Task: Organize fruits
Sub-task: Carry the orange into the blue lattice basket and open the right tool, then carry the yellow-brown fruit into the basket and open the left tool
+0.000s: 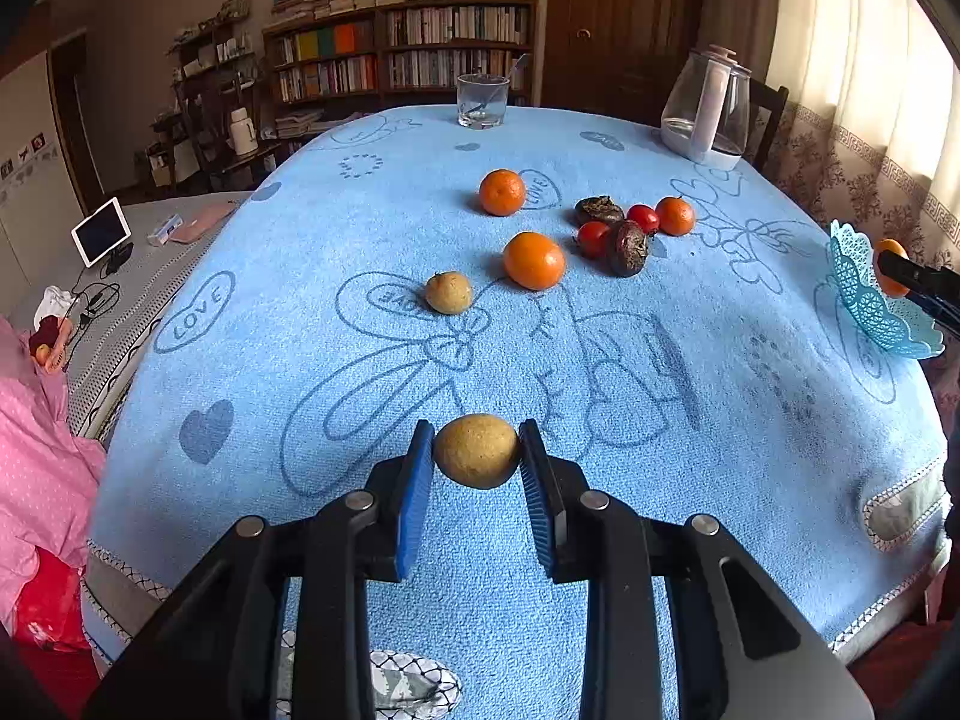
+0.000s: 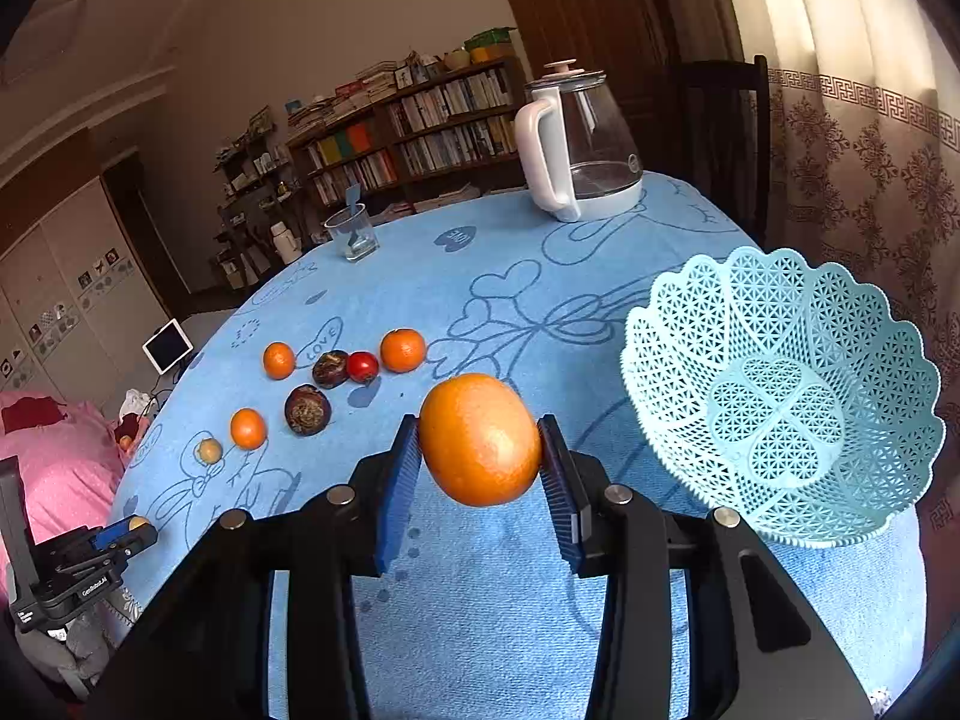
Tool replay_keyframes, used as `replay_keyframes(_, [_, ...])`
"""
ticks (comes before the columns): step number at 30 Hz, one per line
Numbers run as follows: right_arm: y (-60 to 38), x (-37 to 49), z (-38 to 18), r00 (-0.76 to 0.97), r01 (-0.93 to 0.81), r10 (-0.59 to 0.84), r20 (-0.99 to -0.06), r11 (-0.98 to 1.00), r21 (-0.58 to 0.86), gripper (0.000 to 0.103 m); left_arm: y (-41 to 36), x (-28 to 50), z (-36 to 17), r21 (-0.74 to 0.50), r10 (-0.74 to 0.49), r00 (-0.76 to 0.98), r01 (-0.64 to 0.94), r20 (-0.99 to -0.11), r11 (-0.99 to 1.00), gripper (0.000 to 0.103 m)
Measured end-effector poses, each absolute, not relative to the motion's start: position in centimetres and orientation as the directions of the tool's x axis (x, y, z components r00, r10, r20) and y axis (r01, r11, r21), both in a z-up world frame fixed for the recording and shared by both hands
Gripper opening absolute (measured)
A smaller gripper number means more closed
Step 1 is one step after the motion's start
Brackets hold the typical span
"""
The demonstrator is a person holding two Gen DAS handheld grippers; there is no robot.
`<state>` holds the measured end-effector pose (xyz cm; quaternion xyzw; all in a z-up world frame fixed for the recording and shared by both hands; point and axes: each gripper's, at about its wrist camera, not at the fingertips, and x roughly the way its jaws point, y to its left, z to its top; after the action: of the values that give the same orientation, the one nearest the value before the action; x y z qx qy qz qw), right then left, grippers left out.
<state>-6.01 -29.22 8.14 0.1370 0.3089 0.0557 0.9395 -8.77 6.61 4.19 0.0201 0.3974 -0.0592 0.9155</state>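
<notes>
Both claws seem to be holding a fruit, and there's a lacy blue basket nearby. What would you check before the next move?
1. Right gripper shut on the orange: ok, pads press both sides.
2. Left gripper shut on the yellow-brown fruit: ok, held clear of the cloth.
3. Basket empty and open to receive: ok, nothing lies inside.
4. Basket stable: cannot tell, it sits tilted near the table's edge.
5. Path from the orange to the basket: ok, nothing stands between them.
6. Fruits left on the blue tablecloth: not ok, several still wait, including a tomato.
</notes>
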Motion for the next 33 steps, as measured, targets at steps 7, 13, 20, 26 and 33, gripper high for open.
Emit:
replay_keyframes(7, [-34.1, -6.6, 7.4, 0.816, 0.165, -0.005, -0.579, 0.96, 0.224, 0.041, 4.3, -8.4, 4.7, 0.006, -0.115, 0.674, 0.175, -0.729, 0.985, 0.029])
replay_keyframes(13, [-36.7, -6.7, 6.2, 0.797, 0.236, -0.055, -0.602, 0.945, 0.225, 0.041, 2.0, -7.7, 5.0, 0.019, -0.138, 0.669, 0.223, -0.731, 0.975, 0.029])
replay_keyframes(20, [-37.7, -6.6, 5.3, 0.778, 0.259, -0.056, -0.626, 0.936, 0.238, 0.042, -1.3, -6.9, 6.1, 0.033, -0.184, 0.678, 0.293, -0.712, 0.955, 0.029])
replay_keyframes(26, [-38.7, -7.1, 5.3, 0.786, 0.286, -0.071, -0.614, 0.922, 0.26, 0.051, -4.8, -6.2, 7.1, 0.044, -0.232, 0.679, 0.363, -0.697, 0.931, 0.029])
replay_keyframes(33, [-40.1, -7.8, 4.9, 0.792, 0.314, -0.082, -0.605, 0.905, 0.289, 0.051, -10.2, -5.0, 8.2, 0.021, -0.328, 0.642, 0.473, -0.693, 0.881, 0.029])
